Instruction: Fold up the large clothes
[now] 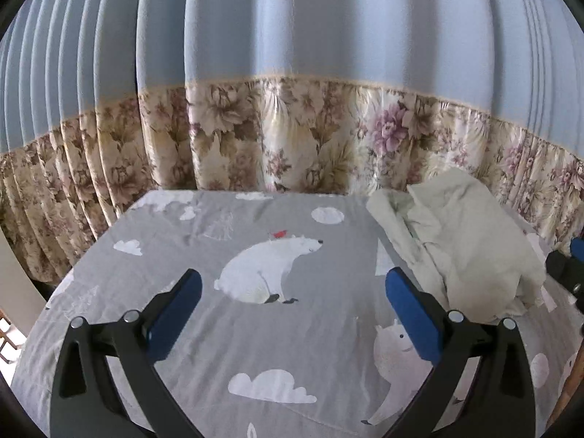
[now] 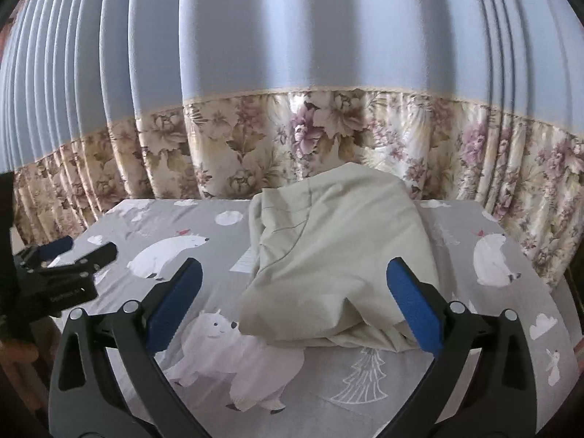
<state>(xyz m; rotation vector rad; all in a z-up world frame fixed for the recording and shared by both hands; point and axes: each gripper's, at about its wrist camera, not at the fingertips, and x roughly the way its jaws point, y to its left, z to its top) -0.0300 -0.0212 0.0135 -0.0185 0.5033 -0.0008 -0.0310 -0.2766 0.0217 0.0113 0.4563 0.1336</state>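
Observation:
A crumpled pale green garment lies in a heap on a grey polar-bear print sheet. In the right wrist view my right gripper is open, its blue pads either side of the heap's near edge, above it. In the left wrist view the garment is at the right, and my left gripper is open and empty over the bare sheet, left of the heap. The left gripper also shows at the left of the right wrist view, and part of the right gripper at the right edge of the left wrist view.
A blue curtain with a floral lower band hangs right behind the far edge of the surface. The sheet's left edge and right edge drop off. A paper label lies by the heap.

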